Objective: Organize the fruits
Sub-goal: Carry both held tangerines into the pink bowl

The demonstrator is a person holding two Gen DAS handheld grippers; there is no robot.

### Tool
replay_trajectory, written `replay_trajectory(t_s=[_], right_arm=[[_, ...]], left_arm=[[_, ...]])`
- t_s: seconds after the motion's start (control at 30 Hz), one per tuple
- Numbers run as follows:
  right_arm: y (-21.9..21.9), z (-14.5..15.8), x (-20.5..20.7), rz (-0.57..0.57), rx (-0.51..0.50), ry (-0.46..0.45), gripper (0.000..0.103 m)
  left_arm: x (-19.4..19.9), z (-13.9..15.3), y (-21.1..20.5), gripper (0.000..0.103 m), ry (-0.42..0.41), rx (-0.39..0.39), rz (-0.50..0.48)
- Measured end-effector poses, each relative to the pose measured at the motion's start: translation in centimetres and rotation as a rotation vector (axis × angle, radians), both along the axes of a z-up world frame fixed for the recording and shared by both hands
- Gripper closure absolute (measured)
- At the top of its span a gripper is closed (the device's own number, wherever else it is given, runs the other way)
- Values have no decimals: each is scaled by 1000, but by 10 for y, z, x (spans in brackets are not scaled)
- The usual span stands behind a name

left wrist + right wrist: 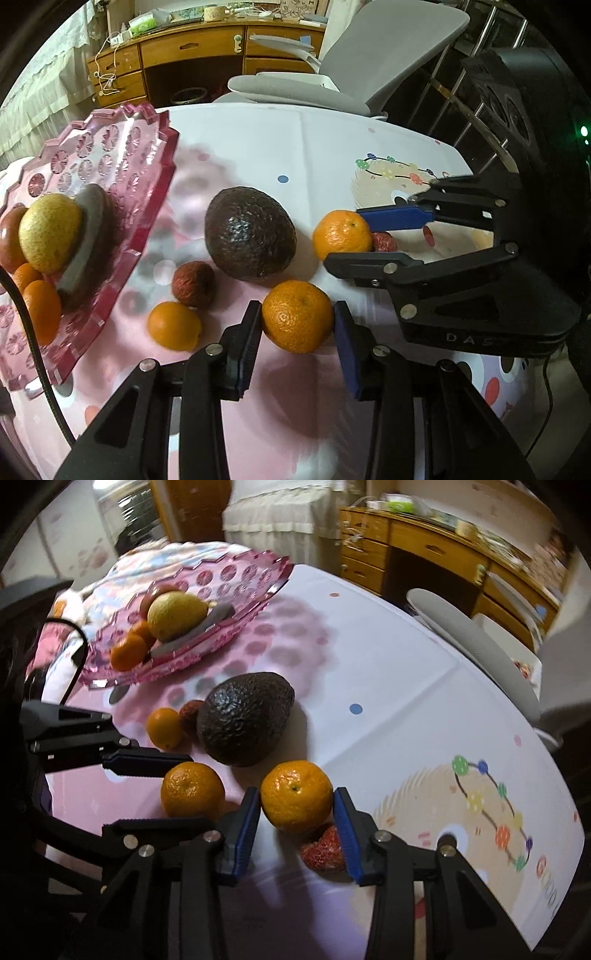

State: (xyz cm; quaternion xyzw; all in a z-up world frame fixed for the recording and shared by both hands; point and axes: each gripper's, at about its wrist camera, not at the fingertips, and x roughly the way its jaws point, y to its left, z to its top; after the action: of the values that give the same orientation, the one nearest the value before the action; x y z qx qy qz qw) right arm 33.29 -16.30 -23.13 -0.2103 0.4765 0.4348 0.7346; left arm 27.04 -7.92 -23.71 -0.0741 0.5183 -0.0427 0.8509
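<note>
My left gripper [297, 317] is shut on a mandarin [297, 315] at table level; that mandarin also shows in the right wrist view [192, 790]. My right gripper [297, 801] is shut on a second mandarin [295, 794], seen in the left wrist view [341, 234] between the right fingers. A dark avocado [251, 236] lies between them and the pink glass fruit dish [122, 155]. A small orange [173, 325] and a reddish wrinkled fruit [194, 284] lie beside the avocado. The dish holds a yellow lemon [50, 232], small oranges and a red fruit.
Another red wrinkled fruit [323, 849] lies under my right gripper. The table has a white and pink patterned cloth [295, 147]. A grey office chair [369, 55] and a wooden desk [192, 51] stand behind the table.
</note>
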Motion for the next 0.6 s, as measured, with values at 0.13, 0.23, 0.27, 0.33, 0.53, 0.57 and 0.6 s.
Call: replay_trajectory(t_s=[0.13,0.23,0.27,0.33,0.53,0.57,0.6], right_arm=[[-8,10,-12,-101,-1,8,62],[-17,18,-26,-205,-12,26,62],[-19,19,-31,-234,-17,37,62],[-25,22,-45,-289,-23,62,62],[-31,33,-87,-354,-58,76,62],[-32,34,-94,-361,-58,78,62],[-32,36,-101,-368,-55,84,62]], left_arm=[[-18,14,8,66,-12,1,3],[-35,24,13,66,-19,4,8],[-42,27,14,66,-20,6,10],[-53,31,17,66,-14,7,18],[-96,51,31,66,-15,9,33],[-101,54,32,66,-17,13,33],[-107,58,34,66,-19,18,35]])
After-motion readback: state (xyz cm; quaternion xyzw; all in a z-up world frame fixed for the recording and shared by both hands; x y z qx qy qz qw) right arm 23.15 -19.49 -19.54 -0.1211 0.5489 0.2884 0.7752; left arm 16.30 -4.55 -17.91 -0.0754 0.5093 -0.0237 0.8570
